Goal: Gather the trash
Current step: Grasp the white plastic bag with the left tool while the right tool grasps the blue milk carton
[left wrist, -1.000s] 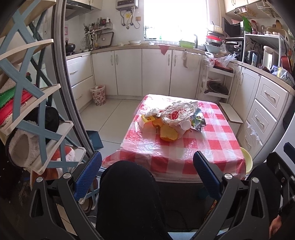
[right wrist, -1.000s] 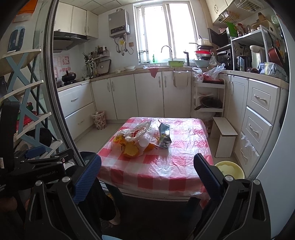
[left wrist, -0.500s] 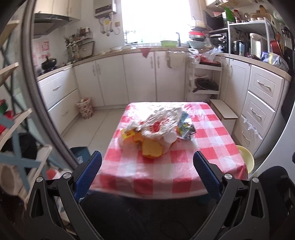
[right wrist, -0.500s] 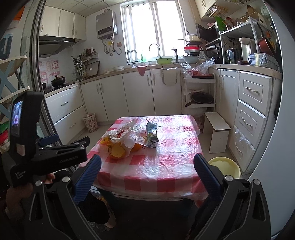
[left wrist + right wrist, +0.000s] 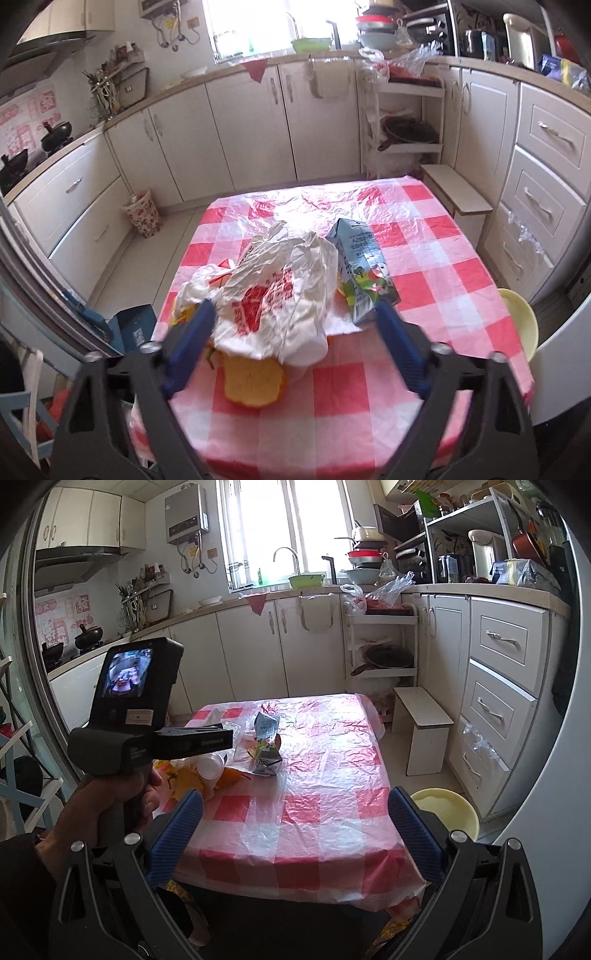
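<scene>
A trash pile lies on the red-checked table [image 5: 424, 258]: a crumpled white plastic bag with red print [image 5: 280, 291], a blue milk carton [image 5: 358, 273] to its right, and yellow-orange wrappers [image 5: 253, 380] in front. My left gripper [image 5: 295, 343] is open above the pile, its blue fingers on either side of the bag. My right gripper [image 5: 295, 834] is open and empty over the table's near edge [image 5: 306, 853]. The right wrist view shows the left gripper's body [image 5: 147, 738] over the pile, the carton [image 5: 266, 749] and a white cup [image 5: 210, 766].
White cabinets ring the room. A small patterned bin [image 5: 142, 216] stands on the floor at left. A yellow basin [image 5: 445, 808] and a white step stool [image 5: 423, 720] stand to the table's right. A shelf rack stands at far left.
My left gripper has moved forward and down over the table, from behind its edge to just above the bag. My right gripper has drifted slightly closer to the table.
</scene>
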### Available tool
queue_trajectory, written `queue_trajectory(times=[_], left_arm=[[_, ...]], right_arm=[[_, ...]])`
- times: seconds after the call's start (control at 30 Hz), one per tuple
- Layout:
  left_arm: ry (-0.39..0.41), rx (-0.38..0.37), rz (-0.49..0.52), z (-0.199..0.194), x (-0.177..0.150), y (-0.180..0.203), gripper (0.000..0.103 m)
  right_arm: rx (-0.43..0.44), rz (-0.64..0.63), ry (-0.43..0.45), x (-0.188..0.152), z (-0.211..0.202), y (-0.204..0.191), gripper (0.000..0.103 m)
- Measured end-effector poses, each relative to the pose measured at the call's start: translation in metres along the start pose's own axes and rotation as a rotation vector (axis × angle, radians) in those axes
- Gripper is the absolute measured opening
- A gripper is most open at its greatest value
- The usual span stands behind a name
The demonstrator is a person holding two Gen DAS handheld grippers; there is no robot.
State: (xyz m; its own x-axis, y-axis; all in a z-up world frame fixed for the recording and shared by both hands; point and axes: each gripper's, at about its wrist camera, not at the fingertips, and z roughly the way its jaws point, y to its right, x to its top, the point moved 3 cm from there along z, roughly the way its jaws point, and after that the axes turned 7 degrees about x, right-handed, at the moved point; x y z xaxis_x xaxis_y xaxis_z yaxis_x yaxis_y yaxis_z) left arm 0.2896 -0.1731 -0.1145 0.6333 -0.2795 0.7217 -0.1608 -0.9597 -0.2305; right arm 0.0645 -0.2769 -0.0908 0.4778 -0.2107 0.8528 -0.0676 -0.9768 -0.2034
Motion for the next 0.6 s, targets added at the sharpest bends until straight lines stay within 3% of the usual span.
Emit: queue_trajectory(times=[0.07,0.13,0.23,0.4,0.6], left_arm=[[-0.049,-0.024,0.002,0.021,0.008,0.000,0.023],[-0.081,-0.053,-0.014,0.035,0.014,-0.005,0.008],[-0.048,-0.096,-0.091,0.033,0.024,-0.028,0.007],[0.058,-0.230,-0.284,0.008,0.030,-0.084,0.006],[0.079,-0.344,-0.441,0.006,0.021,-0.134,0.006]], right_arm=[[0.011,-0.001,-0.013,0.004,0.014,0.004,0.096],[0.019,-0.003,-0.027,0.008,0.029,0.007,0.096],[0.029,-0.004,-0.052,0.016,0.053,0.012,0.096],[0.070,0.026,-0.147,0.028,0.110,0.019,0.096],[0.080,0.009,-0.271,0.039,0.192,0.010,0.096]])
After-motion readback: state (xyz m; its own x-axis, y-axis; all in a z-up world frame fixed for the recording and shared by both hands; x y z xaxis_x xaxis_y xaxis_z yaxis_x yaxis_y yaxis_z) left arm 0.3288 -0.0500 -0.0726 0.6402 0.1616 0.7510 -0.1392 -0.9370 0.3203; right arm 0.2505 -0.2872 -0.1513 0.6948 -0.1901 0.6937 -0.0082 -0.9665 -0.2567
